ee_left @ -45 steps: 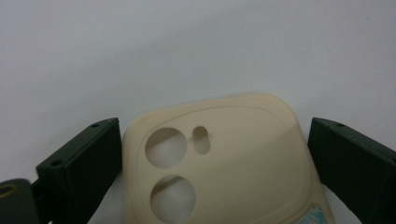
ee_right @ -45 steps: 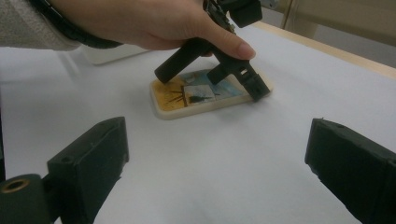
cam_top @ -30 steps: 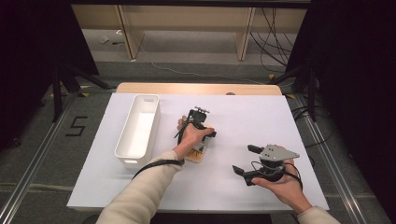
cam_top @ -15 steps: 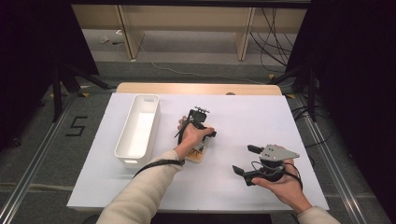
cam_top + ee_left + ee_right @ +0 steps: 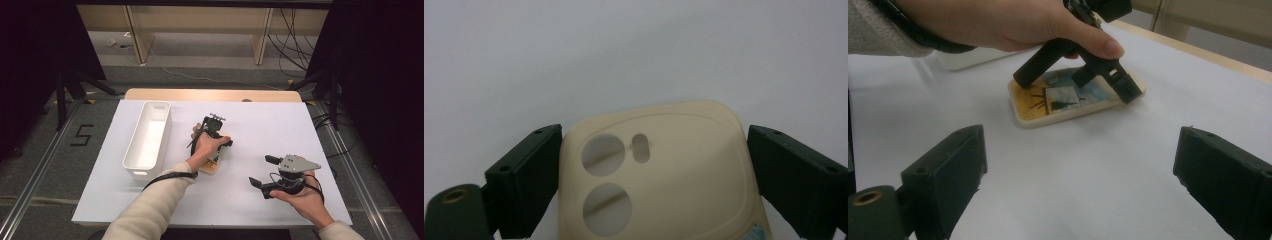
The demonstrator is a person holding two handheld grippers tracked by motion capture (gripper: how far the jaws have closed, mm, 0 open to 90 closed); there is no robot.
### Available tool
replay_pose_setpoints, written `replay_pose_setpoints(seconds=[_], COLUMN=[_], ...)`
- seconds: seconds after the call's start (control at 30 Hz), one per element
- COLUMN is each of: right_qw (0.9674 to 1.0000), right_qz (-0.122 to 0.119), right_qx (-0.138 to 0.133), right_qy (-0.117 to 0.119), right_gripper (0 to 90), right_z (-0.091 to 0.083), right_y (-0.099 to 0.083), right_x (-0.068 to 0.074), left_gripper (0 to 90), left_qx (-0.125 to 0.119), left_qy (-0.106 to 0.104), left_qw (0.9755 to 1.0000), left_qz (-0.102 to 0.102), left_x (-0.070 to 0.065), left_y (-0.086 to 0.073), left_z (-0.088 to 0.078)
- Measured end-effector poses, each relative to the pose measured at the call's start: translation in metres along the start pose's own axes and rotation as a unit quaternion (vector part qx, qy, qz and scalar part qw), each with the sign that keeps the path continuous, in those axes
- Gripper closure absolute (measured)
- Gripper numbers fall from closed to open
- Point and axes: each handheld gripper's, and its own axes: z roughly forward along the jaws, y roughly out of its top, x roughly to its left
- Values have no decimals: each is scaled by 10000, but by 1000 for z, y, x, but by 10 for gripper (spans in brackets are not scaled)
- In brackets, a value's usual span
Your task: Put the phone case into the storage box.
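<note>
A cream phone case (image 5: 664, 175) with camera cut-outs lies flat on the white table. My left gripper (image 5: 654, 131) points down at it, open, one jaw along each long side of the case's end. From above, the case (image 5: 212, 166) pokes out below the hand that holds the left gripper (image 5: 215, 142). In the right gripper view the case (image 5: 1048, 107) shows an orange and blue print, and the left gripper (image 5: 1108, 75) rests at its far end. My right gripper (image 5: 1080, 135) is open and holds nothing, to the right of the case (image 5: 261, 171).
A long white bin (image 5: 148, 140) stands left of the case, and its edge (image 5: 968, 57) shows behind the hand. The white table top (image 5: 260, 125) has bare room at the back and right. A wooden strip (image 5: 210, 94) runs along the far edge.
</note>
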Motion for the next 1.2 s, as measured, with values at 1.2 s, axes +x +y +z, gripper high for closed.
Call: replay_pose_setpoints(seconds=[1.2], right_qw=[10000], right_qz=[11], right_qx=[-8], right_qy=[-7], right_gripper=[80], right_z=[0], right_y=[0], right_x=[0], left_gripper=[109], left_qx=[-1213], left_qy=[44], left_qw=[9926], left_qz=[-45], left_x=[13], left_y=[29], left_z=[-55])
